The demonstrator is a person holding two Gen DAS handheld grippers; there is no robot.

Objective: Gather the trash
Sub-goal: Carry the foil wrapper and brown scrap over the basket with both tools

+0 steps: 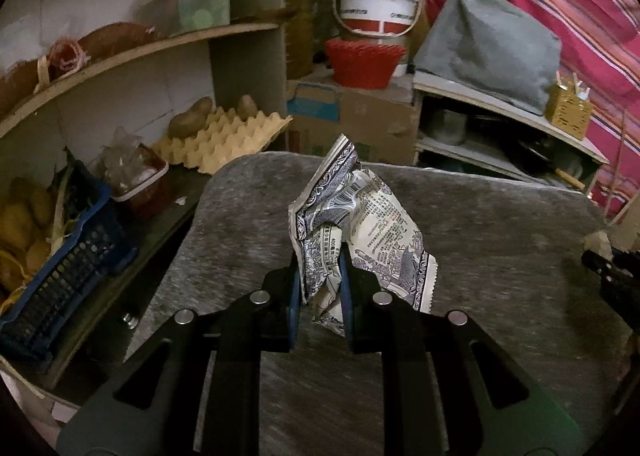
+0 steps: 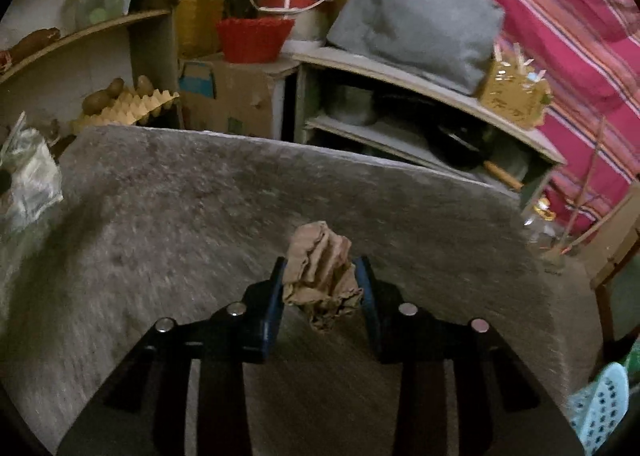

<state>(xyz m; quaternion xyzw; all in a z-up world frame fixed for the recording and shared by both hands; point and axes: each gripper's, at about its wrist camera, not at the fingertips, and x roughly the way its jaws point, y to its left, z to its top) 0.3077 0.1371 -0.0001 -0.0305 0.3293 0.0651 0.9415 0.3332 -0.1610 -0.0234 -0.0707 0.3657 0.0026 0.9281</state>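
Both grippers hold trash above the grey counter [image 1: 500, 256].

The left gripper [image 1: 320, 268] is clamped on a crumpled blue-and-white printed wrapper [image 1: 360, 223]; the right gripper [image 2: 322, 280] is closed around a crumpled wad of brown paper [image 2: 320, 276]. A light-blue perforated basket [image 2: 600, 404] sits at the counter's right edge.

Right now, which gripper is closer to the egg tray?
Left. The left gripper, shut on the printed wrapper, is on the egg tray's side; the right gripper holds brown paper farther off.
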